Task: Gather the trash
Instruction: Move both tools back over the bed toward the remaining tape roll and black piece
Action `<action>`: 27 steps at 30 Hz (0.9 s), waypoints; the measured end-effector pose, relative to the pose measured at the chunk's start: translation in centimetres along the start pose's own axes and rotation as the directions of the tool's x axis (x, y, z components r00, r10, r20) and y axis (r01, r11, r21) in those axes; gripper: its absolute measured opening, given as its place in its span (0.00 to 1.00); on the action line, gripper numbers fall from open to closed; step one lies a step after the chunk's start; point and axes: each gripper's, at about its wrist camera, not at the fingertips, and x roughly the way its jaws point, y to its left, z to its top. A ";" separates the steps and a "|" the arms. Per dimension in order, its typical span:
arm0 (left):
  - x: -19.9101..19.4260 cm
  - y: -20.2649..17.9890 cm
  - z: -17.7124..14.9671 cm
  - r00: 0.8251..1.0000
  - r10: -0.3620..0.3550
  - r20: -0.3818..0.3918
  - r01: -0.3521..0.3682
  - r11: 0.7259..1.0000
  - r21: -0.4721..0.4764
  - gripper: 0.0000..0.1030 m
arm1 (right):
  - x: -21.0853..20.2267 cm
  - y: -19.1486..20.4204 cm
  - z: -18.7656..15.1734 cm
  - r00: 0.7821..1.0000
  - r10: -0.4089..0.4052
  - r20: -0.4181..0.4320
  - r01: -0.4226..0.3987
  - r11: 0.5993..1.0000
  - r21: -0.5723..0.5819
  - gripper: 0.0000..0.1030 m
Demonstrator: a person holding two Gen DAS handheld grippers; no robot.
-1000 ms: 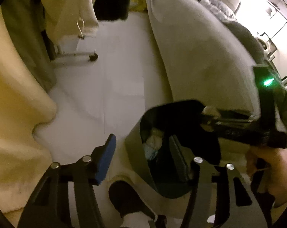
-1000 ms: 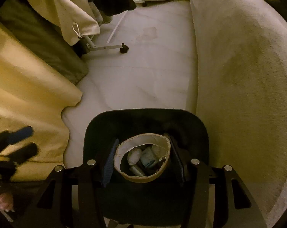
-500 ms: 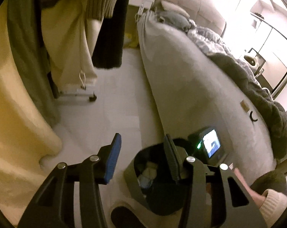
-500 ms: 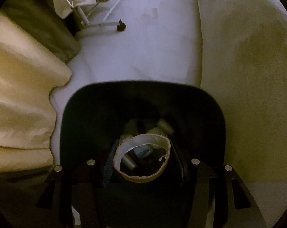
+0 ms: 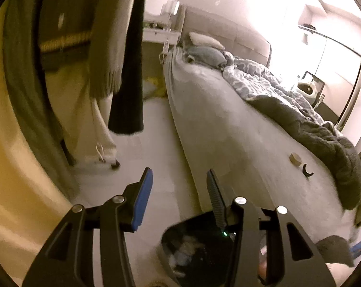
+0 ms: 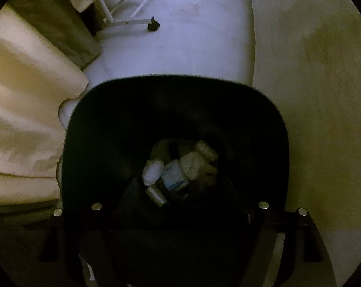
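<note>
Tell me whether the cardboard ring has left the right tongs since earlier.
Yes. It is gone from the opening right tongs, which hang over the black bin; it presumably dropped inside.

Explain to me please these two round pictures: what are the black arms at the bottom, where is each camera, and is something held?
There is no robot here. A person carries a two-finger gripper in each hand, with a wide-angle camera on each. One picture looks along the left gripper: its blue-padded jaws are opening, with nothing between them. Beyond it are a bed with a small beige roll on it, hanging clothes and a black bin below. The other picture looks straight down along the right gripper into that bin, onto the trash inside. Its jaws, dark and hard to see, are opening too, and nothing shows between them.
</note>
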 end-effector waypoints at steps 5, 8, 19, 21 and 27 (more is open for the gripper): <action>-0.6 -1.7 1.8 0.999 -0.014 0.052 0.012 0.999 0.034 0.56 | -3.0 0.4 0.1 0.996 0.015 0.089 -0.012 0.999 -0.033 0.81; -0.7 -2.7 2.6 0.996 -0.036 0.081 0.033 0.999 0.043 0.59 | -5.2 0.1 0.2 0.987 0.018 0.157 -0.014 1.000 -0.028 0.83; 1.4 -6.5 4.3 0.990 -0.072 0.118 0.063 0.995 0.075 0.70 | -13.1 -2.3 0.1 0.917 0.052 0.395 -0.031 0.998 -0.058 0.89; 1.8 -6.8 4.3 0.989 -0.082 0.120 0.074 0.995 0.062 0.74 | -14.3 -3.1 -0.2 0.903 0.034 0.429 -0.008 0.998 -0.061 0.89; 3.3 -8.7 5.3 0.982 -0.143 0.125 0.139 0.989 0.043 0.81 | -18.0 -6.0 -0.7 0.860 -0.037 0.509 0.072 0.996 -0.048 0.90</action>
